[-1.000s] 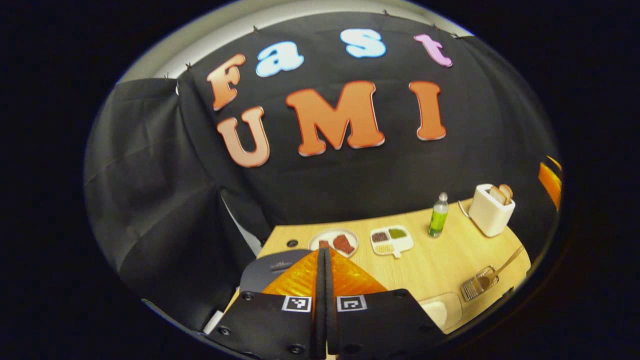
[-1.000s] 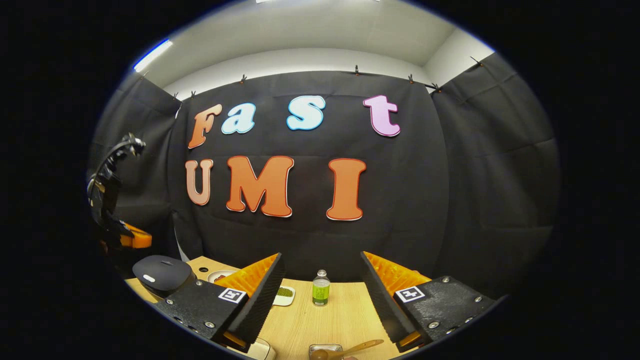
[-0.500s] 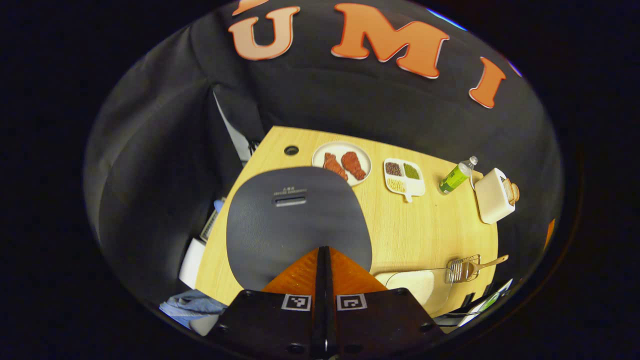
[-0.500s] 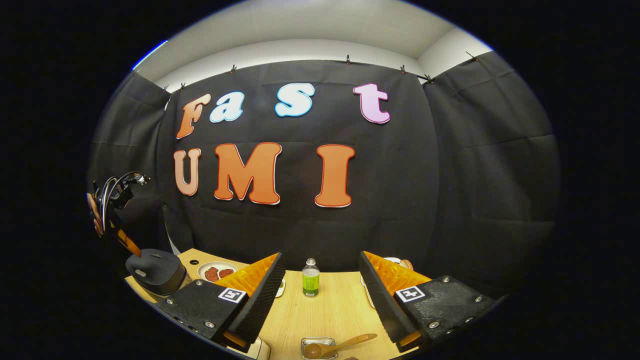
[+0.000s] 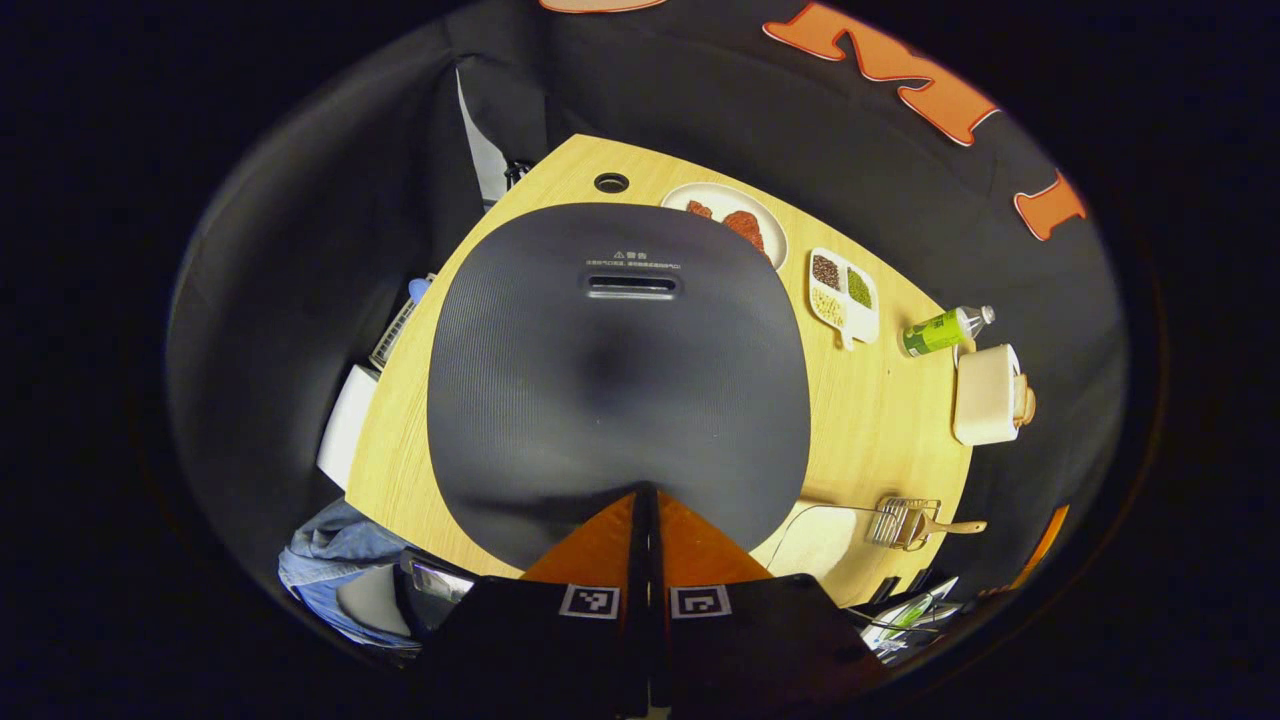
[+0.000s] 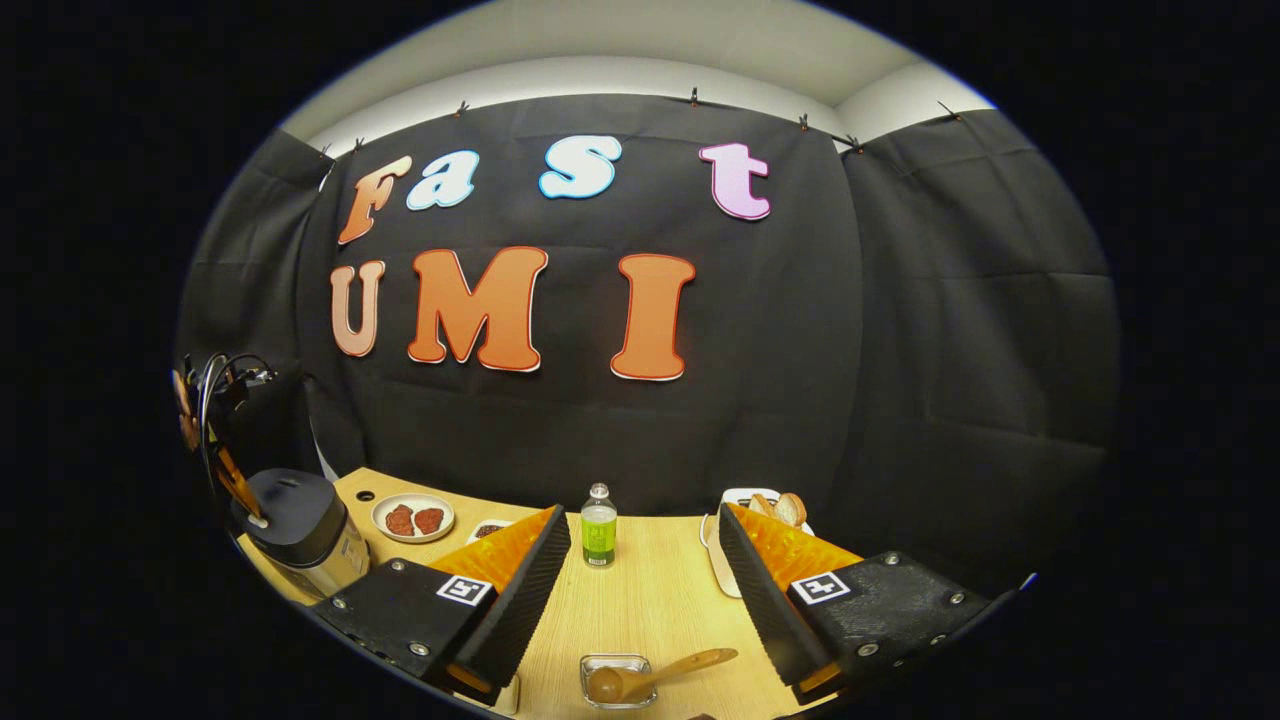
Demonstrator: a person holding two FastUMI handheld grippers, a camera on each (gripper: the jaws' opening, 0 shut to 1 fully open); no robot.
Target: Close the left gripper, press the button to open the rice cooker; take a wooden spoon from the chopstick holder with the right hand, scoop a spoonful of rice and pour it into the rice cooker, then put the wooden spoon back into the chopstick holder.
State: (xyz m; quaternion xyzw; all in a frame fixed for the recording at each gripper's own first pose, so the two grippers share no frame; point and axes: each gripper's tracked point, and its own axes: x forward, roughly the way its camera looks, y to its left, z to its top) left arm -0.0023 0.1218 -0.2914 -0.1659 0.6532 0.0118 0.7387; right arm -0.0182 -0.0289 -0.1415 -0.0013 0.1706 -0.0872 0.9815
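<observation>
The dark grey rice cooker (image 5: 615, 380) stands with its lid down, right under my left gripper (image 5: 645, 497), which is shut with nothing between its fingers and points down at the lid's near edge. In the right gripper view that gripper (image 6: 232, 478) hovers over the cooker (image 6: 295, 520) at the far left. The wooden spoon (image 6: 655, 673) lies tilted in the clear chopstick holder (image 6: 612, 668) near the table's front edge, just below my open right gripper (image 6: 642, 520). The spoon (image 5: 950, 526) and holder (image 5: 900, 520) sit beside a pale rice container (image 5: 815, 540).
On the wooden table (image 5: 880, 440) are a plate of meat (image 5: 735, 218), a divided dish of grains (image 5: 845, 293), a green bottle (image 5: 940, 330) and a white toaster with bread (image 5: 985, 395). A person's blue sleeve (image 5: 335, 545) shows at the table's left edge.
My left gripper, still shut, has tipped downward and moved over the cooker lid. The right gripper has tilted down a little, bringing more of the table and the spoon into view.
</observation>
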